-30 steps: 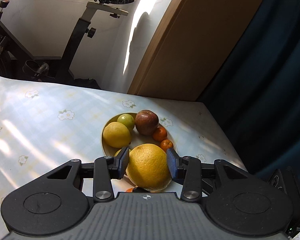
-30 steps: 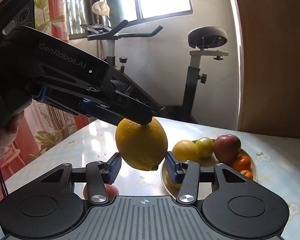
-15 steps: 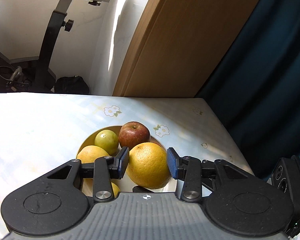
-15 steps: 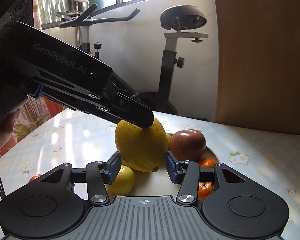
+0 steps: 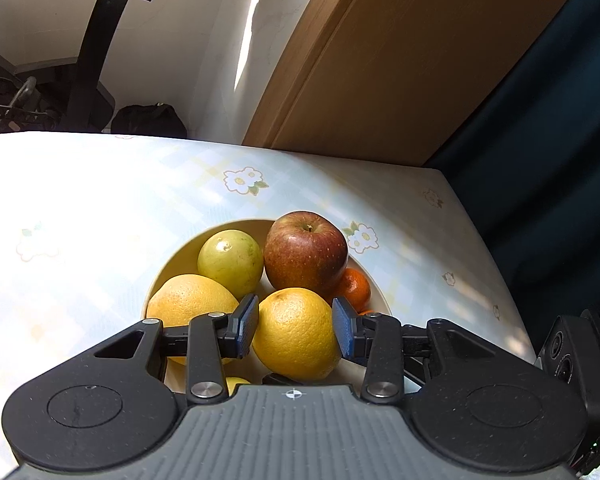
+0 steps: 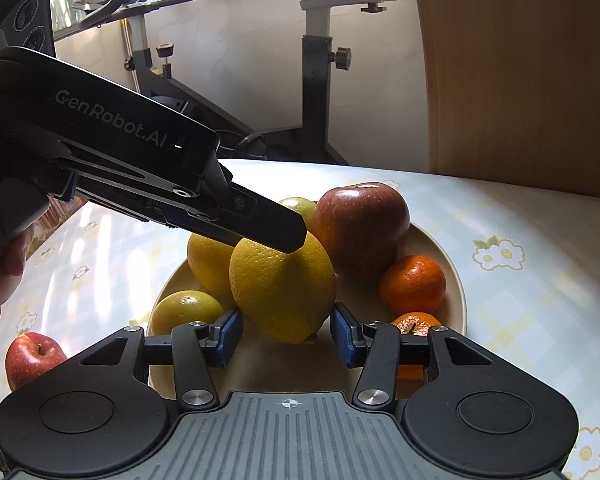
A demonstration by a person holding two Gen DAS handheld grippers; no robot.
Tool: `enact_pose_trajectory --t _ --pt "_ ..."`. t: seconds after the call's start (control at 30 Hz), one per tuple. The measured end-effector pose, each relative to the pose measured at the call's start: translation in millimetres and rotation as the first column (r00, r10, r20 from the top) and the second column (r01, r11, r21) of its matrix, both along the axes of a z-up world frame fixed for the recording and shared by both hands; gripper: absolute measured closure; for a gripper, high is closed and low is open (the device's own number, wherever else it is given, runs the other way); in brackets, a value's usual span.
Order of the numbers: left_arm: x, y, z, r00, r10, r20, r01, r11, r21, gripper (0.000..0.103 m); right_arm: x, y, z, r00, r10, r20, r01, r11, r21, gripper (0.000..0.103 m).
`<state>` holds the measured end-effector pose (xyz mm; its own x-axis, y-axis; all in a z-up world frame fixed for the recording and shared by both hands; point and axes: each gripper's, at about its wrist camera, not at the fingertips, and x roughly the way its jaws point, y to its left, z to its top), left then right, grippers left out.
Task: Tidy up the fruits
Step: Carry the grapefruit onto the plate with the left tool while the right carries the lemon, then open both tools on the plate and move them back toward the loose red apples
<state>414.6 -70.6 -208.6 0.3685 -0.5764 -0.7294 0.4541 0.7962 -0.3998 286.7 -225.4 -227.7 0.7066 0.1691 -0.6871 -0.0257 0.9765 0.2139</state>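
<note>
A red apple point(image 6: 34, 358) lies alone on the table point(image 6: 540, 320) near its left edge, outside the bowl point(image 6: 452, 276). The left gripper point(image 5: 296, 326) clamps a big yellow orange point(image 5: 296, 332) between its pads, just over the bowl's near side. The right gripper point(image 6: 286, 334) stands partly open beside that orange's lower end; I cannot tell whether its pads touch. A second red apple point(image 6: 362, 228) and a tangerine point(image 6: 414, 284) sit in the bowl's right side.
</note>
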Motion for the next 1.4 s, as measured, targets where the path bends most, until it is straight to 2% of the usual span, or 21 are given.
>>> enact_pose_trajectory --t 0.23,0.4,0.57,0.77,0.9,1.4 --pt "3.4 -2.5 0.2 1.0 -0.002 0.01 0.003 0.999 -0.032 0.062 4.0 2.5 -3.0 1.0 -0.004 -0.015 0.004 1.0 -0.001 0.059" --pt "3.8 5.4 3.2 0.999 0.032 0.024 -0.031 0.999 -0.03 0.062 7.1 5.0 -2.2 0.999 -0.005 -0.036 0.004 1.0 -0.022 0.058" --pt "-4.6 15.0 10.5 0.996 0.054 0.071 -0.056 0.998 0.014 0.062 2.0 8.0 4.1 0.998 -0.035 -0.046 0.033 0.999 -0.034 0.058" --pt "-22.9 37.6 28.3 0.989 0.08 0.128 -0.087 0.995 0.049 0.062 -12.6 5.9 14.8 0.996 -0.082 -0.028 0.081 0.996 -0.034 0.058" --pt "-33.3 51.2 29.9 0.983 0.092 0.159 -0.105 0.991 0.079 0.062 -26.6 2.6 22.5 0.994 -0.106 -0.008 0.106 0.994 -0.033 0.058" --pt "-74.4 114.1 36.8 0.963 0.188 0.19 -0.212 0.97 0.114 0.061 -75.9 8.8 39.9 0.985 -0.169 0.033 0.17 0.985 -0.022 0.059"
